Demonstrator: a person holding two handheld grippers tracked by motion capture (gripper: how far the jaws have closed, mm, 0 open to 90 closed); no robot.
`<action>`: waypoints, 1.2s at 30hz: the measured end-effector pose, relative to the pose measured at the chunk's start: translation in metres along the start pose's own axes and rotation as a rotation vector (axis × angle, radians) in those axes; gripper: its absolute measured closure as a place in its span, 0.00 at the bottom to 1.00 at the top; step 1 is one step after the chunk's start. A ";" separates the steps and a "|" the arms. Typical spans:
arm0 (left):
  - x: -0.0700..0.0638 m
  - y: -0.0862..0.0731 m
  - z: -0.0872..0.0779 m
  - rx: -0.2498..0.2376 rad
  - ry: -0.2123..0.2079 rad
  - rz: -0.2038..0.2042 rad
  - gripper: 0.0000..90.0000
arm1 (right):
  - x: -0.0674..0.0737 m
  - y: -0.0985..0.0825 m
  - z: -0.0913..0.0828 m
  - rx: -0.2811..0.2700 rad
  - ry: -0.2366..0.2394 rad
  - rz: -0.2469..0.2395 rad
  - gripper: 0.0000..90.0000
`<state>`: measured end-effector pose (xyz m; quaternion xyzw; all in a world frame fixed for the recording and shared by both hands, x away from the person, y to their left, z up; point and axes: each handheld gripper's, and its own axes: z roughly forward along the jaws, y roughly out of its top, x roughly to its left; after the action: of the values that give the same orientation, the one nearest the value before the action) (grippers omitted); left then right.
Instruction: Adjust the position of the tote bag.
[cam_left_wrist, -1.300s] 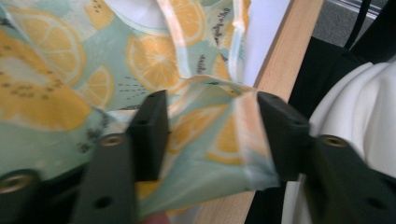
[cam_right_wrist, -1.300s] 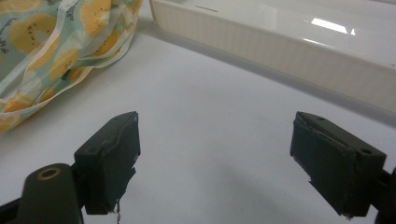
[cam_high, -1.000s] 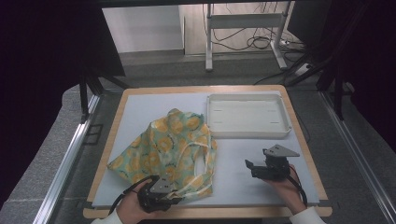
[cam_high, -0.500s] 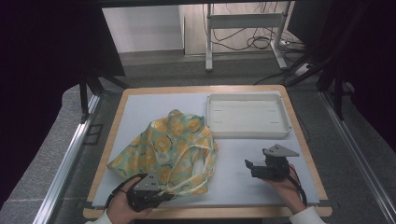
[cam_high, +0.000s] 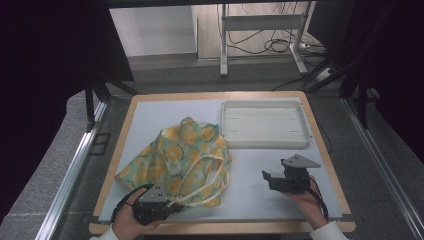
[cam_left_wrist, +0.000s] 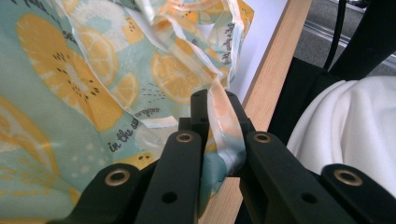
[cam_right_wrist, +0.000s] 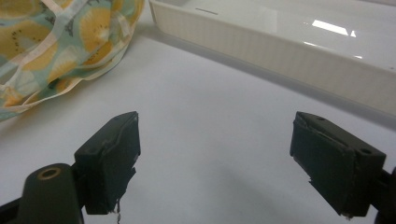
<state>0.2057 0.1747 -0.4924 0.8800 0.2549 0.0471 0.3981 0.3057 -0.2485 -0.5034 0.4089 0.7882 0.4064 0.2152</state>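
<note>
A crumpled cloth bag (cam_high: 180, 155) printed with yellow lemons on pale green lies left of centre on the white mat. Its pale strap (cam_left_wrist: 224, 130) runs between the jaws of my left gripper (cam_high: 169, 206) at the mat's front edge. In the left gripper view the left gripper (cam_left_wrist: 218, 100) is shut on that strap, with the bag's cloth (cam_left_wrist: 84, 84) bunched just beyond. My right gripper (cam_high: 268, 181) rests at the front right, open, pointing left toward the bag. Bare mat lies between the jaws of the right gripper (cam_right_wrist: 231, 140), and the bag (cam_right_wrist: 60, 32) sits off to its upper left.
A shallow white tray (cam_high: 265, 141) stands at the back right of the mat, and its long wall (cam_right_wrist: 280, 51) lies ahead of the right gripper. A wooden border (cam_high: 120, 150) frames the mat. A white sleeve (cam_left_wrist: 355, 130) shows close behind the table's front edge.
My left gripper has shifted left along the front edge with the strap between its jaws, and the jaws have closed on it. The right gripper has kept still.
</note>
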 end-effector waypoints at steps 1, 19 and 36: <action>0.000 0.000 -0.003 -0.005 0.002 0.002 0.97 | 0.000 0.001 0.000 -0.003 0.001 -0.001 0.19; 0.001 -0.013 -0.014 -0.018 0.009 -0.028 0.97 | 0.026 0.079 0.034 -0.049 0.166 -0.118 0.29; 0.000 -0.014 -0.015 -0.015 0.006 -0.017 0.97 | 0.052 0.152 0.107 0.033 0.327 -0.133 0.36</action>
<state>0.1958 0.1927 -0.4927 0.8747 0.2631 0.0482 0.4042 0.4192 -0.1050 -0.4411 0.2880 0.8445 0.4395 0.1040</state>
